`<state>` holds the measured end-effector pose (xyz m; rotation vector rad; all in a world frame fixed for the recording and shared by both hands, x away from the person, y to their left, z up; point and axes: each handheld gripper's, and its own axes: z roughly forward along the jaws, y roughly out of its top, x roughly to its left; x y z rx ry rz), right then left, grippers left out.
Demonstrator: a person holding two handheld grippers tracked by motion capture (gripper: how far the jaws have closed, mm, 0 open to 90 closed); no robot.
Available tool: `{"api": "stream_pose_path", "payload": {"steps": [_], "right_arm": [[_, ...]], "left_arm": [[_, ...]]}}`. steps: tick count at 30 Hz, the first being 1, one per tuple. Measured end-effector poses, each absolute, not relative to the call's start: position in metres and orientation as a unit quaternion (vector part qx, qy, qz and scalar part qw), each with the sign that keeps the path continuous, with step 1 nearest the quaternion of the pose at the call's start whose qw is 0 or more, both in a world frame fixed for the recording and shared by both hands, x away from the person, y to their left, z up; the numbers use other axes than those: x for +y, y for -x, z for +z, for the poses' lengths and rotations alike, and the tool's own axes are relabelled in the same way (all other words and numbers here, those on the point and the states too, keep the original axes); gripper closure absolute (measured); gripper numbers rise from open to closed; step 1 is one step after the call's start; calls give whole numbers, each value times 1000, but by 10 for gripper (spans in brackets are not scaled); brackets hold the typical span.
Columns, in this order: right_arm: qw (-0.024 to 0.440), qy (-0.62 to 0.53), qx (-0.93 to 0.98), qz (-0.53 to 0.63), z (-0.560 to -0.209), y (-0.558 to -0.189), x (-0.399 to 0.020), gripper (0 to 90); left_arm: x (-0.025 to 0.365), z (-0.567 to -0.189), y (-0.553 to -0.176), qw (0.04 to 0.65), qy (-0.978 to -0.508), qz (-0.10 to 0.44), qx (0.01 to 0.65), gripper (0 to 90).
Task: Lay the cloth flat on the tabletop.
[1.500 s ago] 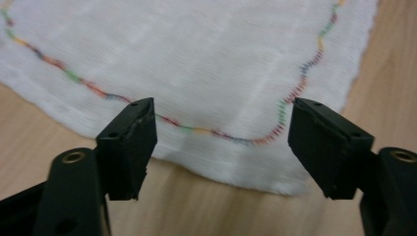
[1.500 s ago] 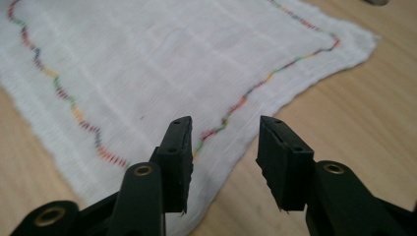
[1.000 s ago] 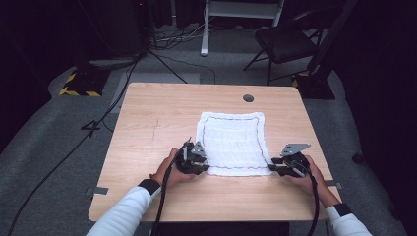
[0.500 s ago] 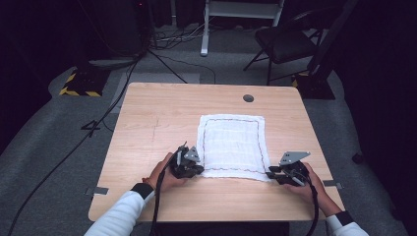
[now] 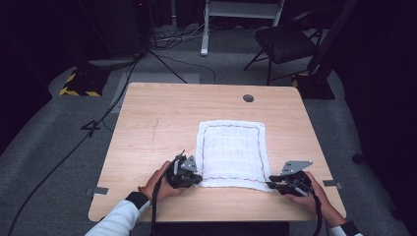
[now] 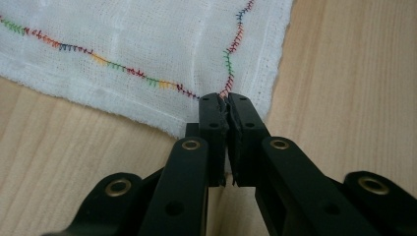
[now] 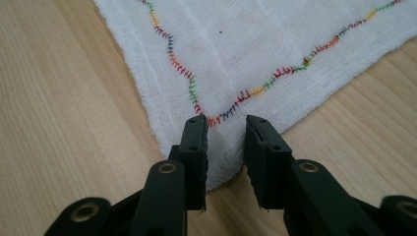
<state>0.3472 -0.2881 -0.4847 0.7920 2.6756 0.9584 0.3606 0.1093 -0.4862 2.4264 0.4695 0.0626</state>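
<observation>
Your white square gauze cloth with the multicoloured stitched border [image 5: 232, 152] lies flat on the light wooden table [image 5: 157, 128], toward its near right part, with its near edge close to your hands. Your left gripper [image 5: 189, 173] sits at the cloth's near left corner, and in the left gripper view its jaws have just been closing and now stand pressed together on that corner [image 6: 223, 101], right where the coloured stitching turns. Your right gripper [image 5: 276, 185] sits at the near right corner; in the right gripper view its jaws have narrowed a little but stand apart, with the corner of the cloth [image 7: 223, 147] lying between them and the pads not pressing on it. Both grippers rest low over the tabletop, well apart from each other, one at each end of the cloth's near edge.
</observation>
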Motion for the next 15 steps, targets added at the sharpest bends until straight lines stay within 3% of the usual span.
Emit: {"api": "stream_pose_path", "payload": {"steps": [7,15], "right_arm": [[102,-266,904,320,-484,-346,-288,660],[117,-267,896,336,-477,-347,-289,552]], "left_arm": [[110,-485,-356,332,-926,27,176,792],[120,-475,-360,361,-910,45,197,617]]}}
